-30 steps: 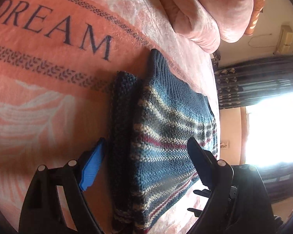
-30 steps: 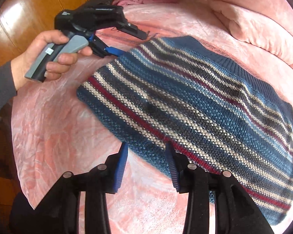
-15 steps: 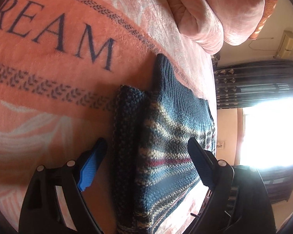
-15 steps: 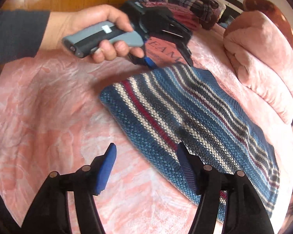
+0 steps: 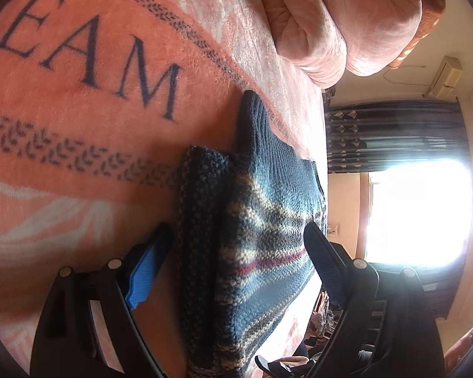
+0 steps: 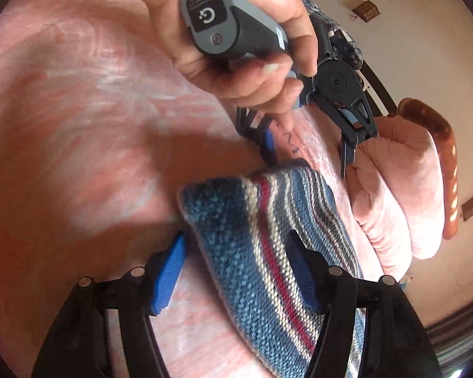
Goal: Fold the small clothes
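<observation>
Both pairs of jaws stand apart, straddling one end of the striped knit sweater (image 6: 268, 252) without yet pinching it. For a clean fold, best to close the right gripper (image 6: 236, 271) and left gripper (image 5: 239, 271) on both layers of the edge at the same height, then lift together so the knit does not stretch. Sweater edge sits between the blue pads, the rest lying flat on the pink bed blanket (image 5: 78, 157), near the rolled quilt (image 5: 331, 25).
</observation>
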`<state>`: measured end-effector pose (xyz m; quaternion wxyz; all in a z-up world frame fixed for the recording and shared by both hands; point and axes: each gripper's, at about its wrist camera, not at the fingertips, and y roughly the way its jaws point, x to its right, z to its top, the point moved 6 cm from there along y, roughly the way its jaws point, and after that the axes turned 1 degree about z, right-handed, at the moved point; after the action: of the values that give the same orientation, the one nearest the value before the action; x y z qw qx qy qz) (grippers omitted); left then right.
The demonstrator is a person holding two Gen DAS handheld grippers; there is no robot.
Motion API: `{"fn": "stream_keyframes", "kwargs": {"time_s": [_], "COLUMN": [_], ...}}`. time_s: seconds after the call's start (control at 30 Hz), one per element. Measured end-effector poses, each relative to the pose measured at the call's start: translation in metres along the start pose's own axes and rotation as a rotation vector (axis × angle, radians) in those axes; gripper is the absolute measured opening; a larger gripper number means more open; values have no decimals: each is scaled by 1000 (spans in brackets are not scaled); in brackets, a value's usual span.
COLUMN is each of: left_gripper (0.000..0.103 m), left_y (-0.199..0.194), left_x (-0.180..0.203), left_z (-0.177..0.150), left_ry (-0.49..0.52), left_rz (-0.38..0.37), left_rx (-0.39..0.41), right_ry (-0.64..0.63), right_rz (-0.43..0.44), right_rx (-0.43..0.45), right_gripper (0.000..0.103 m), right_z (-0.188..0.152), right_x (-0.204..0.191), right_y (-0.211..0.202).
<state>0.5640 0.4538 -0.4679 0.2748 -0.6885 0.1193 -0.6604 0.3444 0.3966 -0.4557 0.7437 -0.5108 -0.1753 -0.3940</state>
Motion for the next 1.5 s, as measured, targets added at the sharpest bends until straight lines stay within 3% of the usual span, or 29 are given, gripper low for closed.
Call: {"fn": "stream_keyframes", "kwargs": {"time_s": [0.07, 0.13, 0.17, 0.3, 0.47, 0.57, 0.63, 0.8, 0.87, 0.9, 1.5], "left_gripper": [85, 85, 85, 85, 90, 88, 81, 40, 27, 25, 20], "left_y": [-1, -1, -2, -5, -4, 2, 5, 14, 14, 14, 8], "left_x": [-1, 0, 0, -1, -1, 1, 3, 6, 8, 11, 56], "left_z": [0, -1, -1, -2, -1, 1, 2, 6, 8, 9, 16], "left_ry": [-2, -8, -11, -22, -46, -45, -34, -27, -23, -19, 52], "left_rz": [-9, -16, -19, -27, -53, -23, 8, 69, 85, 88, 166], "left_rx": [-2, -3, -4, -14, -19, -31, -33, -55, -50, -46, -30], "right_ry": [5, 32, 49, 164, 235, 264, 285, 312, 321, 328, 417], "right_rz": [-4, 31, 34, 99, 112, 117, 125, 136, 140, 142, 151], "right_rx": [-2, -22, -33, -3, 19, 32, 36, 45, 48, 49, 65], "right_gripper": [61, 48, 33, 13, 12, 12, 12, 12, 12, 12, 12], "right_z": [6, 8, 7, 7, 8, 10, 11, 9, 8, 8, 7], "right_x": [3, 7, 11, 33, 54, 61, 64, 65, 66, 67, 91], "right_y": [7, 14, 17, 6, -7, -11, -11, -17, -18, -18, -32]}}
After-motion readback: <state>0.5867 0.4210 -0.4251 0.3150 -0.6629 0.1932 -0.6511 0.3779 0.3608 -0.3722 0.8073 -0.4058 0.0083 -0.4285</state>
